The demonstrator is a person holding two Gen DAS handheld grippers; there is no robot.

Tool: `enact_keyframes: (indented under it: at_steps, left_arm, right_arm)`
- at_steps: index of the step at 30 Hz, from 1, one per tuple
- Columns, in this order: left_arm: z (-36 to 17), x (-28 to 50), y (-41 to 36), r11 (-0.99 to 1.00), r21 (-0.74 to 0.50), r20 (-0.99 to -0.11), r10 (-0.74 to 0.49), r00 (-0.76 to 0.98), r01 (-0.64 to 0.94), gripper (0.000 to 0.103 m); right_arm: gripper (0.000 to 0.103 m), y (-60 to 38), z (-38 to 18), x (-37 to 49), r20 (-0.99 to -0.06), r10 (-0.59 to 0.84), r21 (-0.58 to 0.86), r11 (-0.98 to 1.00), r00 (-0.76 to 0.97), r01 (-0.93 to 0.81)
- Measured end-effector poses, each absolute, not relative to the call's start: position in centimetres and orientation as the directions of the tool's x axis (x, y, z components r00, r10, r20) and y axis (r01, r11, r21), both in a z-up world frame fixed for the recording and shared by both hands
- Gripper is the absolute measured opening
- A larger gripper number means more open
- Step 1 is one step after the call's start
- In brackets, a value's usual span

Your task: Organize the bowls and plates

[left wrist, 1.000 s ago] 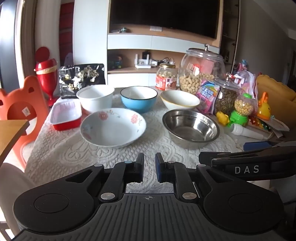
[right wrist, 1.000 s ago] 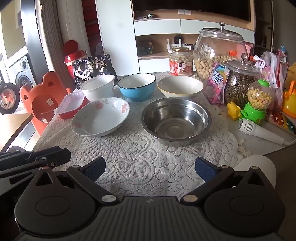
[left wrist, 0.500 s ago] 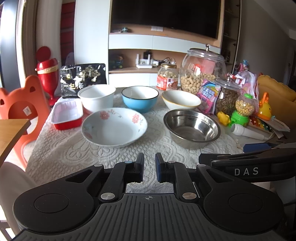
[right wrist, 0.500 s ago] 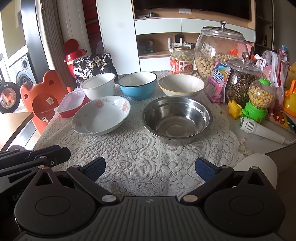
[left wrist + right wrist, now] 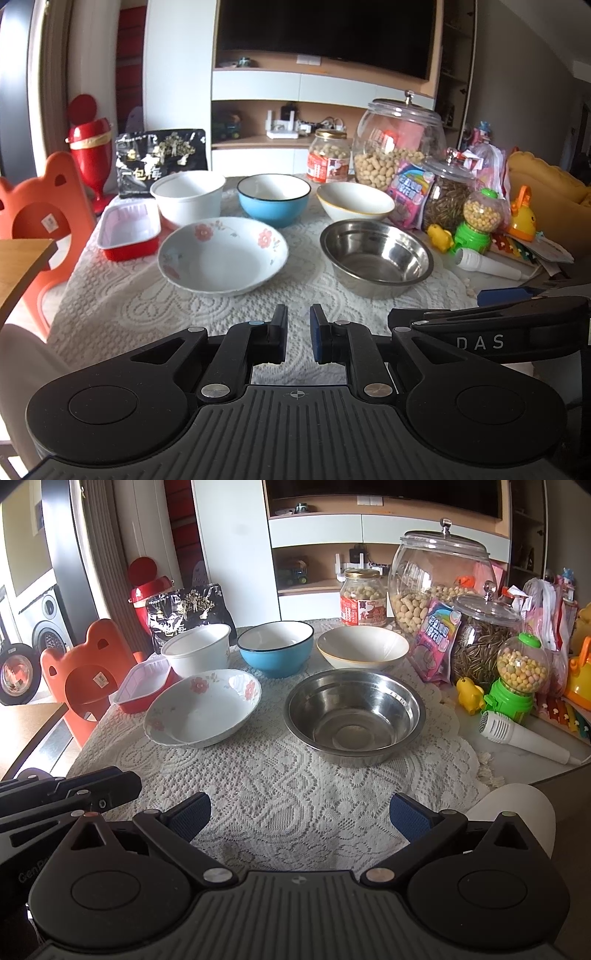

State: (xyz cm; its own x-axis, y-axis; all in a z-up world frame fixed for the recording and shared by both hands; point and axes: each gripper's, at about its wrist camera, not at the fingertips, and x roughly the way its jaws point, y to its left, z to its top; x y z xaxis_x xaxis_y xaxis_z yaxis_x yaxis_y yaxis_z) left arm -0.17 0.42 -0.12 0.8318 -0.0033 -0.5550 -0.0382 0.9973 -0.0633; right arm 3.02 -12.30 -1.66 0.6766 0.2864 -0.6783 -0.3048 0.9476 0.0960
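On the lace cloth stand a flowered white plate (image 5: pixel 222 254) (image 5: pixel 203 707) and a steel bowl (image 5: pixel 376 256) (image 5: pixel 354 718) in front. Behind them sit a white tub (image 5: pixel 187 197) (image 5: pixel 197 649), a blue bowl (image 5: pixel 273 198) (image 5: pixel 275 648) and a cream bowl (image 5: pixel 355 203) (image 5: pixel 362 648). A red-and-white tray (image 5: pixel 129 233) (image 5: pixel 144 686) lies at the left. My left gripper (image 5: pixel 297 334) hovers near the table's front edge, shut with nothing between its pads. My right gripper (image 5: pixel 300 814) stands open and empty, short of the steel bowl.
Glass jars of nuts (image 5: pixel 439 579) and seeds (image 5: pixel 484 638), a candy dispenser (image 5: pixel 519 675), a toy microphone (image 5: pixel 521 734) and snack bags crowd the right side. A dark snack bag (image 5: pixel 160 162) stands at the back left. An orange chair (image 5: pixel 35 214) is beside the table's left edge.
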Motion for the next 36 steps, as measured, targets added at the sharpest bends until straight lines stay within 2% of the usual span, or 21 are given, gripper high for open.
enact_keyframes:
  at_steps: [36]
  left_arm:
    - [-0.37, -0.22, 0.67, 0.997, -0.068, -0.562, -0.001, 0.827, -0.044, 0.016]
  right_arm:
    - [0.103, -12.05, -1.95, 2.95, -0.681, 0.291, 0.099, 0.946, 0.672, -0.309]
